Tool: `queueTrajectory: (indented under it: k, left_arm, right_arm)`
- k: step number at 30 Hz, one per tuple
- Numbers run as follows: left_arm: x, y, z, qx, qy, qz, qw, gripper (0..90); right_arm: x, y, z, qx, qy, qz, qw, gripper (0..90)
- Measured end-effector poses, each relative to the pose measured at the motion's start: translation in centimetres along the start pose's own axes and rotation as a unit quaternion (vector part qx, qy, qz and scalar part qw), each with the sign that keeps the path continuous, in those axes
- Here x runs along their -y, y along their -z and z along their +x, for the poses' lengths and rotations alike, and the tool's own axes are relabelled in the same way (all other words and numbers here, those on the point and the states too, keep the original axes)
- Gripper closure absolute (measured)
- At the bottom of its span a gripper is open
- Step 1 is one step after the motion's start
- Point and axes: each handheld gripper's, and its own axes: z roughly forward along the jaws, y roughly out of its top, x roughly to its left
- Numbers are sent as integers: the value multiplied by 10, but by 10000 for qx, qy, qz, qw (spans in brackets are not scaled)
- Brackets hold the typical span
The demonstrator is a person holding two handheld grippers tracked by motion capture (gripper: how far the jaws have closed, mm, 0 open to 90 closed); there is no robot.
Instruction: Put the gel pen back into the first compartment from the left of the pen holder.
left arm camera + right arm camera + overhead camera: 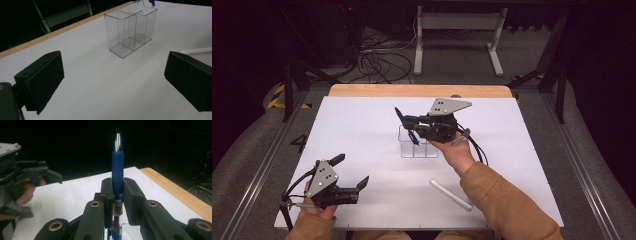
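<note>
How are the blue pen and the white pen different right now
The blue pen is clamped between the jaws of the right gripper, held in the air above the clear organizer; the white pen lies flat on the white table, untouched. The blue pen stands tilted, silver tip up, while the white pen lies slantwise near the person's right sleeve. Both are slim, pen-shaped sticks outside the organizer's compartments.

You won't find any text you can read here; the small label on the blue pen (117, 208), between your right gripper's (117, 192) pads, is too blurred.
</note>
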Motion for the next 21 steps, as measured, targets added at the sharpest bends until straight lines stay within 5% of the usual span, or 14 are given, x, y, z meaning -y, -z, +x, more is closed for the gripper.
queueTrajectory:
  k: [4, 21]
  left_arm:
    - [0, 0, 0, -9, -11, -9, 10000, 34]
    - [0, 0, 0, 24, -2, 22, 10000, 34]
  right_arm:
    - [1, -3, -6, 60, -227, -172, 9996, 786]
    - [4, -10, -14, 359, -165, -371, 9985, 785]
